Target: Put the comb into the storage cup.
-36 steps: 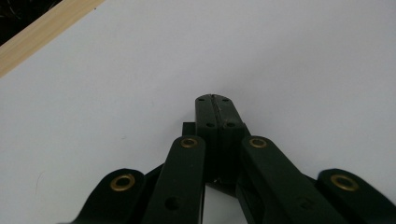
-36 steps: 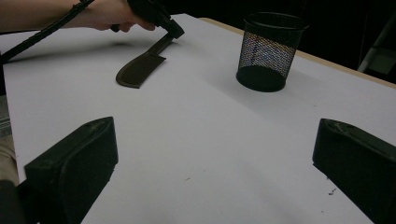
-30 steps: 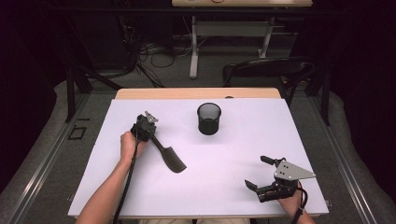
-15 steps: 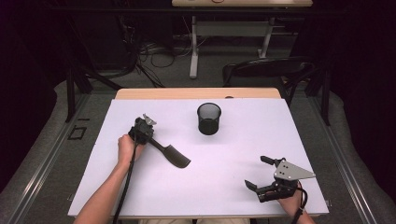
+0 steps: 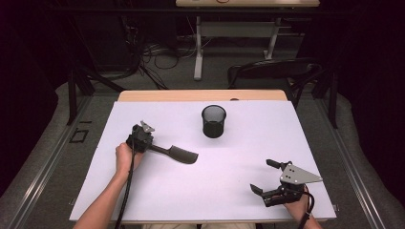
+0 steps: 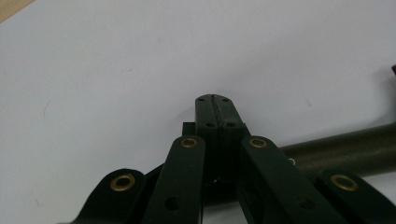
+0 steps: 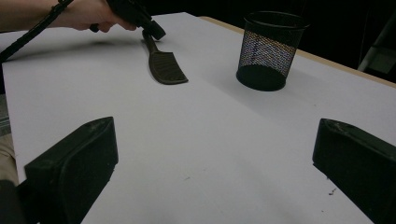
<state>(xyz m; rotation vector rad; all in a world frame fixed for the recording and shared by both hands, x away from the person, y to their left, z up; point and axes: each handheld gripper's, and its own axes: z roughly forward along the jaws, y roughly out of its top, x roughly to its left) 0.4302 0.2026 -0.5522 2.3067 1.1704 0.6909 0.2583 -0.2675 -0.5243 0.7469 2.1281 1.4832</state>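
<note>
Hard to make out in the left gripper view: whether the left claw [image 6: 212, 100] pinches anything, since its two tips stand pressed flat together with the dark handle of the spatula [image 6: 345, 151] passing behind and under the linkage, its blade cut off at the right edge. Seen from above, left claw [image 5: 154, 147] drawn shut at the handle end of the spatula [image 5: 177, 153], contact between pads and handle not clear. Left hand [image 5: 125, 157] wrapped round the gripper body, cable trailing down along the forearm.

Standing beyond the spatula, toward the far side of the table [image 5: 239, 191]: black mesh cup [image 5: 213, 121], upright, well apart from the blade, nothing between them. Near right corner: right claw [image 5: 265, 176] spread wide, nothing between the jaws, resting low over bare white table. Beyond the far edge, a dark chair [image 5: 272, 71] and floor cables, dim.

Spatula: dark, slim straight handle, broad flat ribbed blade [image 7: 167, 69] lying flat on the table, blade end pointing toward the middle.
</note>
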